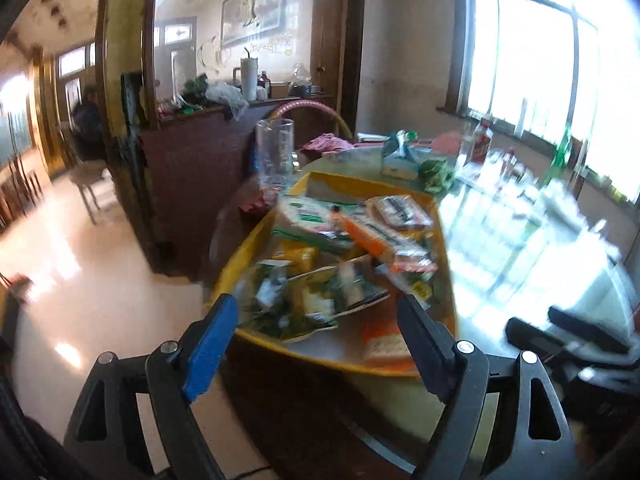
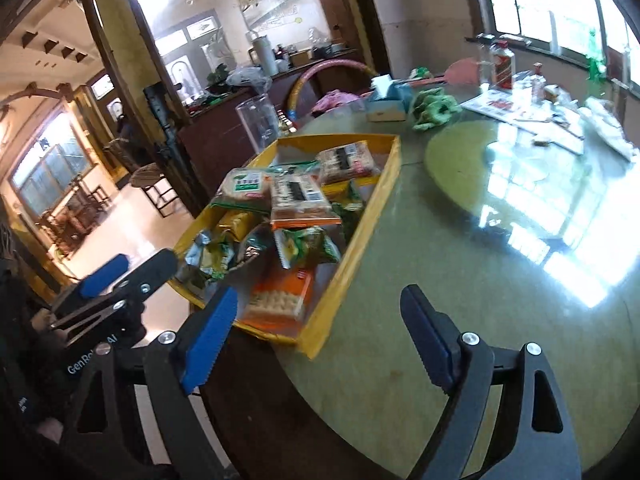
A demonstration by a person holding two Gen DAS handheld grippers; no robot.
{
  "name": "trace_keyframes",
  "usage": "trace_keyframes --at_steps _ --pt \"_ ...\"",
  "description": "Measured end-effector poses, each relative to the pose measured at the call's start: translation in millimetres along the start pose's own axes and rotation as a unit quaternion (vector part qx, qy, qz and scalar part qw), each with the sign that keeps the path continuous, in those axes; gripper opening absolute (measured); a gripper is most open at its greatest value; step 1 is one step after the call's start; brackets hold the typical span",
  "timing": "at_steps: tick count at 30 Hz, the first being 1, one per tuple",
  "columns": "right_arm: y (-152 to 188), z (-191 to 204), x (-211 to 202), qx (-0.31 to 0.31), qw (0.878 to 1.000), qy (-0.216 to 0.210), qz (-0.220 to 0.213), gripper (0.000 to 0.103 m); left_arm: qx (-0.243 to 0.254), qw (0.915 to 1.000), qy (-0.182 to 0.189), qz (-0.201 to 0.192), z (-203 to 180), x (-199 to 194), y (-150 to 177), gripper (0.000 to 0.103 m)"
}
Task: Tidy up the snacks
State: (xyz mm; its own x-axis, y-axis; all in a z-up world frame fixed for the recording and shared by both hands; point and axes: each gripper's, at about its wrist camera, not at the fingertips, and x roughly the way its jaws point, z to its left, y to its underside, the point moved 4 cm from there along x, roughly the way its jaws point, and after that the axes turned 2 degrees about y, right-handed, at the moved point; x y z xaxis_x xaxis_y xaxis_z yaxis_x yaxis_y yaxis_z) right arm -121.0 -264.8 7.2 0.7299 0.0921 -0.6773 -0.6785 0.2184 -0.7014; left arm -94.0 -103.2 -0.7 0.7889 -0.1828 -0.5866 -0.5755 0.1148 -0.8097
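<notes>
A yellow tray (image 2: 384,184) sits on the round glass-topped table, filled with several snack packets: cracker packs (image 2: 298,196), green packets (image 2: 304,246) and an orange pack (image 2: 280,300). The tray also shows in the left wrist view (image 1: 240,256), with the snack packets (image 1: 344,248) piled inside. My left gripper (image 1: 320,344) is open and empty, just before the tray's near edge. It also appears in the right wrist view (image 2: 128,268), left of the tray. My right gripper (image 2: 320,336) is open and empty, above the table by the tray's near corner.
A clear plastic jar (image 2: 258,120) stands behind the tray. A tissue box (image 2: 386,100), green packets (image 2: 434,106), bottles (image 2: 502,64) and papers (image 2: 520,108) lie on the far side of the table (image 2: 480,280). The table edge drops to the floor at left.
</notes>
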Motion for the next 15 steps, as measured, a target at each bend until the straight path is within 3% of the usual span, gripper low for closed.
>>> trace_keyframes --at_steps 4,15 --pt "6 3 -10 -0.009 1.000 0.013 -0.004 0.085 0.026 0.9983 -0.046 -0.025 4 -14 -1 0.082" --pt "14 19 -19 -0.036 0.998 0.046 -0.009 0.086 0.030 0.9988 -0.036 -0.016 2 -20 3 0.082"
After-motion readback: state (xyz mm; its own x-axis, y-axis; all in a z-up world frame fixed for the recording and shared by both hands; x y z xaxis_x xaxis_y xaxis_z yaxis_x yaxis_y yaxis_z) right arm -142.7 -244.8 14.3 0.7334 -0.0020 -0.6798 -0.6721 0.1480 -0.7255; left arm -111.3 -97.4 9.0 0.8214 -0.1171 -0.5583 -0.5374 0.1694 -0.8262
